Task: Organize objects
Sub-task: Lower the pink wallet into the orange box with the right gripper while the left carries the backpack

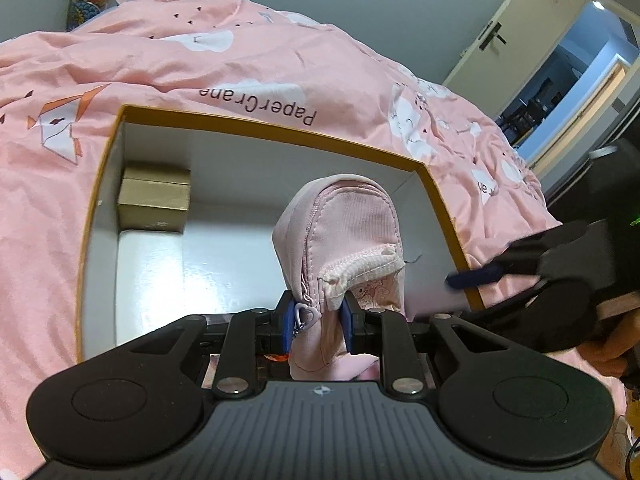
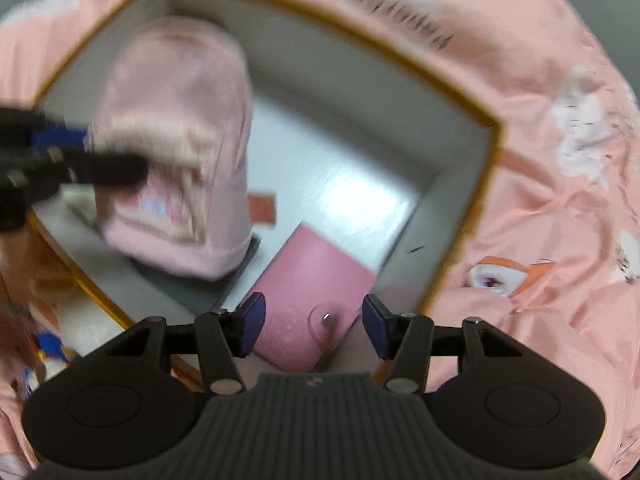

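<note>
My left gripper [image 1: 316,322] is clamped on the pink pouch [image 1: 340,236], keeping it upright inside the box [image 1: 280,136] so it can go in standing. My right gripper [image 2: 314,326], jaws apart and empty, hangs over the pink wallet [image 2: 312,292] lying flat in the box. The bedcover [image 1: 200,60] beyond the box reads "PaperCrane".

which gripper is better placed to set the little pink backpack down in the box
Left. The left gripper is already shut on the pink mini backpack above the open box. The right gripper is open and holds nothing, above the pink wallet.
</note>
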Motion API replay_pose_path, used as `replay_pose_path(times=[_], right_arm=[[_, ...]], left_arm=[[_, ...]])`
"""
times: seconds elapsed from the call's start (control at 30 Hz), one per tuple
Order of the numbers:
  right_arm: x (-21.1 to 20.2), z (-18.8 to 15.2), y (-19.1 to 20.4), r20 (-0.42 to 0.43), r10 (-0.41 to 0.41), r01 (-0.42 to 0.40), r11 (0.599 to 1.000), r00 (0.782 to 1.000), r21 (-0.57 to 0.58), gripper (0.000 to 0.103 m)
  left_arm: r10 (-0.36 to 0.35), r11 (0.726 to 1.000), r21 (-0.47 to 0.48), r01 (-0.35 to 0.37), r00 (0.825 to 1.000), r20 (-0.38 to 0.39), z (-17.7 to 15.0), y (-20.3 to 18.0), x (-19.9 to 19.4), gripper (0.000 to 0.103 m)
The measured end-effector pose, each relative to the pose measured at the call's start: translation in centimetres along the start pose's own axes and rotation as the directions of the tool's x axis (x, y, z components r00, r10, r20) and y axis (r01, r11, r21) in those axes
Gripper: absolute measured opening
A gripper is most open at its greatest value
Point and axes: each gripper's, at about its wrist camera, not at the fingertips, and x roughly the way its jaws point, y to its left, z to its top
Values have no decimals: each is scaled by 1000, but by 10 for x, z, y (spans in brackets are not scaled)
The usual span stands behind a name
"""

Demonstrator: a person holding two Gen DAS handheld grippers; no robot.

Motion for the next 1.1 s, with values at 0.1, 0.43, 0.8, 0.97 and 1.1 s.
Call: replay_pose_path(times=[0.1, 0.43, 0.8, 0.97, 1.1], right_arm=[[-31, -13, -14, 170, -35, 18, 995, 985, 100, 59], [-40, -66, -44, 381, -218, 14, 882, 898, 471, 69], [-17, -78, -40, 428, -251, -39, 825, 869, 563, 79], [-12, -85, -40, 430, -260, -45, 813, 865, 581, 80], [-8, -87, -40, 431, -257, -49, 811, 865, 583, 80]], left_arm=[[-23, 1000, 12, 24, 1000, -17, 3, -8, 5, 26], [-81, 994, 52, 91, 981, -179, 5, -45, 45, 26], [20, 995, 100, 11, 953, -302, 3, -58, 86, 26], [57, 994, 108, -23, 944, -326, 0, -60, 98, 30], [98, 990, 129, -58, 941, -325, -3, -61, 106, 33]])
